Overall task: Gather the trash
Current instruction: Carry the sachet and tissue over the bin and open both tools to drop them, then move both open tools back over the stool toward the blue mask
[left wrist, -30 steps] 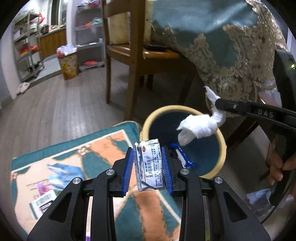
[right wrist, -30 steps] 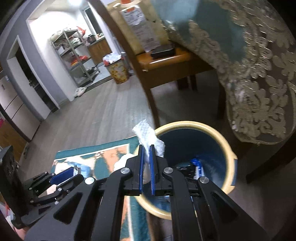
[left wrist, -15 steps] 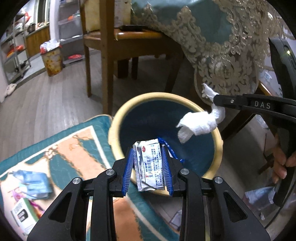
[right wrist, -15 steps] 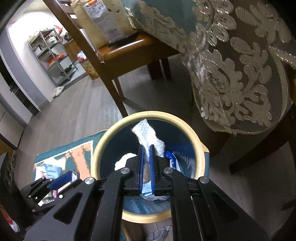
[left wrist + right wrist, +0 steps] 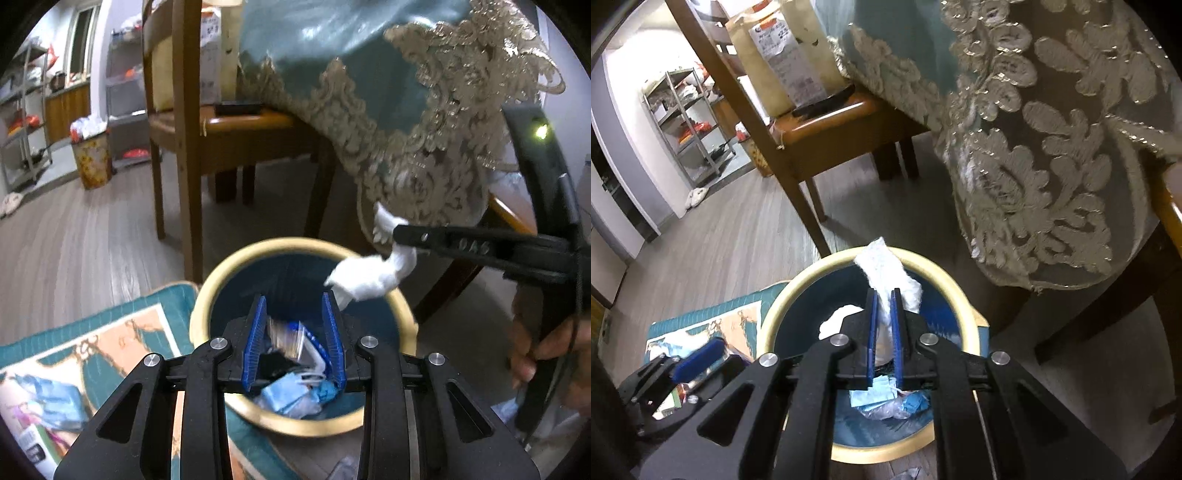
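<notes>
A round bin with a cream rim (image 5: 207,295) and a dark blue inside stands on the floor, with blue wrappers (image 5: 288,395) at its bottom. My left gripper (image 5: 294,338) hangs over the bin's mouth and its jaws are opening. The silver sachet (image 5: 282,338) is a blur between the blue pads, loose from them. My right gripper (image 5: 883,328) is above the same bin (image 5: 960,295). Its jaws are opening a little, but the white tissue (image 5: 886,266) still sits pinched between the pads. In the left wrist view the tissue (image 5: 365,282) hangs from the right gripper's tip over the far rim.
A patterned rug (image 5: 92,350) left of the bin carries a blue wrapper (image 5: 51,398) and a small box (image 5: 33,443). A wooden chair (image 5: 184,147) and a lace-edged tablecloth (image 5: 406,110) hang close behind the bin. A person's hand (image 5: 543,350) grips the right tool.
Both grippers have come in over the bin. The left jaws have spread and the sachet has slipped free. The right jaws have parted slightly around the tissue.
</notes>
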`<state>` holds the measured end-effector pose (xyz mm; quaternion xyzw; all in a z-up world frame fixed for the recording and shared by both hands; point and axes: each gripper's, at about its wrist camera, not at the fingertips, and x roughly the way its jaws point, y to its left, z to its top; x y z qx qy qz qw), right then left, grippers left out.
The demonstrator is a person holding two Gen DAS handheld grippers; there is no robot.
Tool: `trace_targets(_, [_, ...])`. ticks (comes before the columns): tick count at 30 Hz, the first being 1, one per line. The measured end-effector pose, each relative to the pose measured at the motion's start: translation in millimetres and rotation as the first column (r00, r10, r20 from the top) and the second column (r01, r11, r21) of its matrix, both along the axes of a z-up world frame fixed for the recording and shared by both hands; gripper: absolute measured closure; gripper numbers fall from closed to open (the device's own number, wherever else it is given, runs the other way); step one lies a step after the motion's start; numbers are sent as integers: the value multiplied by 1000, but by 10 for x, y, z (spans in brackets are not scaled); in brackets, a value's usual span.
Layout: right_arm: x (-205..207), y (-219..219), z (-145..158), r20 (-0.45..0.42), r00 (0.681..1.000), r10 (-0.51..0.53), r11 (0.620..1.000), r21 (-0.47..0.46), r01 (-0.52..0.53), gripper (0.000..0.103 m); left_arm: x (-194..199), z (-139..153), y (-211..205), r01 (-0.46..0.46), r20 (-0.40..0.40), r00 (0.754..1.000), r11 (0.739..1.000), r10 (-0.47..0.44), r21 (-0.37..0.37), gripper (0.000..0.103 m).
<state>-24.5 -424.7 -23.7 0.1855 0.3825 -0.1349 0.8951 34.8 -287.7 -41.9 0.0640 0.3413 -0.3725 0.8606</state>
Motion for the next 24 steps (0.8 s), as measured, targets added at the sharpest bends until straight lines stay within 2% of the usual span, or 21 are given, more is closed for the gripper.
trace_targets(1, [-2,-9,-10,-3,1000,-4,1000,9,4,83,7,-2,-11,1,-11,1000,1000,-1,-3,53])
trace_targets(3, [-4,-15,-14,-3,1000,-10,1000,19,10,68,8,-24,-19,-6,-19,1000,1000,6,8,44])
trace_targets(5, [-9,-8,-9,-2,1000,-9,1000,18,9,64,17,-48,-21,-9,-23,1000,1000,10,21,44])
trace_targets(9, [-10,20,16,8,1000,-7,1000,17,7,51,41,-39,25,-23,-30,999,999,23,24,42])
trace_targets(17, [67,146,73,19,1000,17,999,27,-17,40,14,20,159,-34,-12,999,999,34,33,38])
trace_targets(23, [121,348,164,53,997,63,997,35,-65,22,28,106,429,-76,-4,997,996,76,39,29])
trace_targets(24, [132,402,186,62,995,77,996,31,-79,16,33,121,473,-86,-5,996,996,86,36,26])
